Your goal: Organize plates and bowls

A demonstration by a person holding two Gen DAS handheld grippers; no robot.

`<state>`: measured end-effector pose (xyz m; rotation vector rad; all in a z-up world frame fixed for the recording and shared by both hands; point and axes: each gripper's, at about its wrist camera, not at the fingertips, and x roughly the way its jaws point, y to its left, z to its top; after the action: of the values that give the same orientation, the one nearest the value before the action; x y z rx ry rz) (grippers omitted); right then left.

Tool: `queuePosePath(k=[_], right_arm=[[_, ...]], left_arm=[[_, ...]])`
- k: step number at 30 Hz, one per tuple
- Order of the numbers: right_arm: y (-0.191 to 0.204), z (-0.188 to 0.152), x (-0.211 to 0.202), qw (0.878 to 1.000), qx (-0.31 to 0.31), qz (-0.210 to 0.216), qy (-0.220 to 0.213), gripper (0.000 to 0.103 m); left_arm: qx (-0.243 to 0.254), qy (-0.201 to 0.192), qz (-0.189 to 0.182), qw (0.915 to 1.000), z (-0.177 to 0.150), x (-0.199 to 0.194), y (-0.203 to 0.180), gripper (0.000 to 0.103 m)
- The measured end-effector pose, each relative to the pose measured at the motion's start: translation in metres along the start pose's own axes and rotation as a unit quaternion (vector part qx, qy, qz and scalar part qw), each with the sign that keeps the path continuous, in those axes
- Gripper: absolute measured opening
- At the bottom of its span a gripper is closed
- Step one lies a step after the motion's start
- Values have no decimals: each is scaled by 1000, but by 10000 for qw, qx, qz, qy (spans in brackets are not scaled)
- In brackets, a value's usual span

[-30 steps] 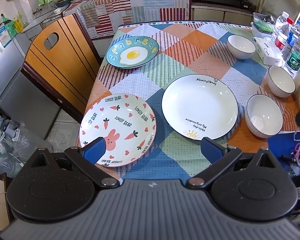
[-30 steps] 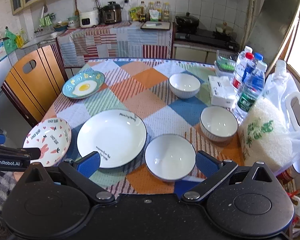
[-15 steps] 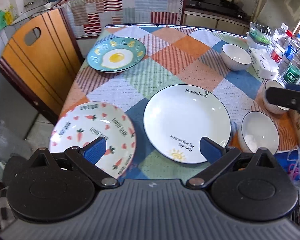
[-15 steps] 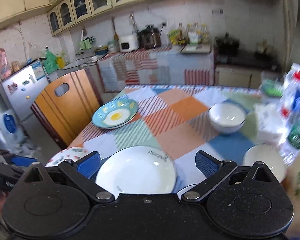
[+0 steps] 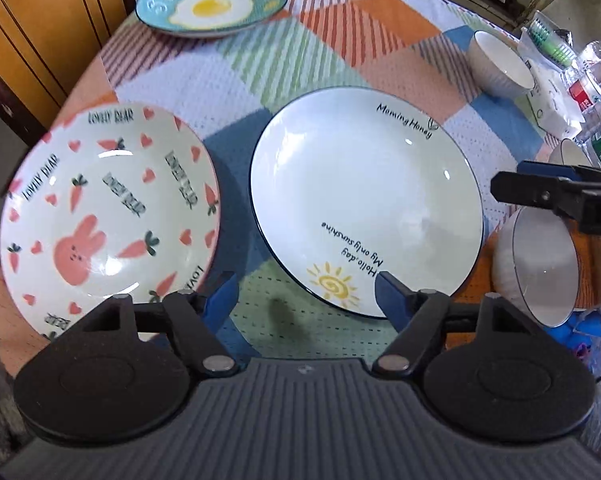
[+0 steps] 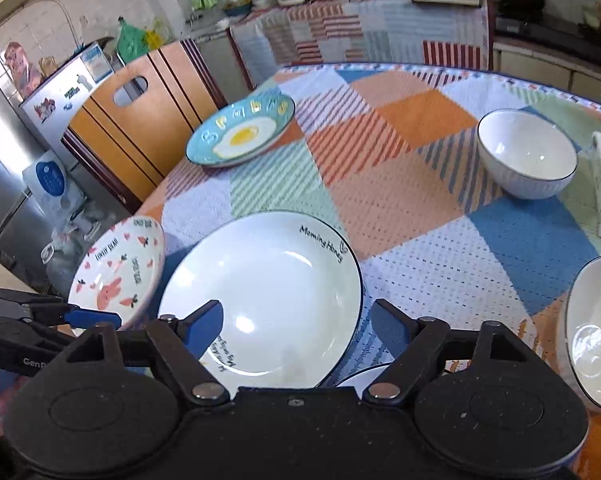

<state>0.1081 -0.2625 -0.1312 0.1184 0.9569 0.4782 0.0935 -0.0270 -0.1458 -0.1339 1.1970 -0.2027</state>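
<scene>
Three plates lie on the checked tablecloth (image 5: 236, 64): a rabbit-and-carrot plate (image 5: 108, 208) at the near left edge, a white sun plate (image 5: 364, 196) in the middle, a teal fried-egg plate (image 5: 210, 2) at the far left. White bowls stand on the right: one near (image 5: 536, 268), one far (image 5: 500, 64). My left gripper (image 5: 306, 294) is open, low over the cloth between the rabbit plate and the white plate. My right gripper (image 6: 296, 322) is open over the white plate's (image 6: 268, 292) near rim. The right gripper's finger (image 5: 548, 194) shows over the near bowl.
A wooden chair back (image 6: 140, 120) stands off the table's left side, a fridge (image 6: 16, 152) beyond it. Water bottles (image 5: 596, 92) and a white box (image 5: 552, 100) crowd the far right. A further bowl (image 6: 596, 332) sits at the right edge.
My left gripper has dropped lower and closer to the two near plates. My right gripper has moved left, tilted up and back down, and now hangs over the white plate.
</scene>
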Motion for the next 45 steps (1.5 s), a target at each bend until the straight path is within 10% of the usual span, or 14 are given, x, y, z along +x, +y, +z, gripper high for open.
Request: queuePosePath(k=[12,19,29,45], right_arm=[[-41,12,43,9979,361,-21,545,48],[-52,7,53,9950,684,249,688,11],[-60,11,63,9916,827,523,846,12],[-64,16,40,9968,330,614,386,16]], left_arm=[[-379,70,-254,9989,-2,24,10,37],[-605,-15,-379,9975,-3,31,15,21],[-764,-56,-291,9966,-1,39,16,21],[364,-287,-132,9988,38,21,-8,23]])
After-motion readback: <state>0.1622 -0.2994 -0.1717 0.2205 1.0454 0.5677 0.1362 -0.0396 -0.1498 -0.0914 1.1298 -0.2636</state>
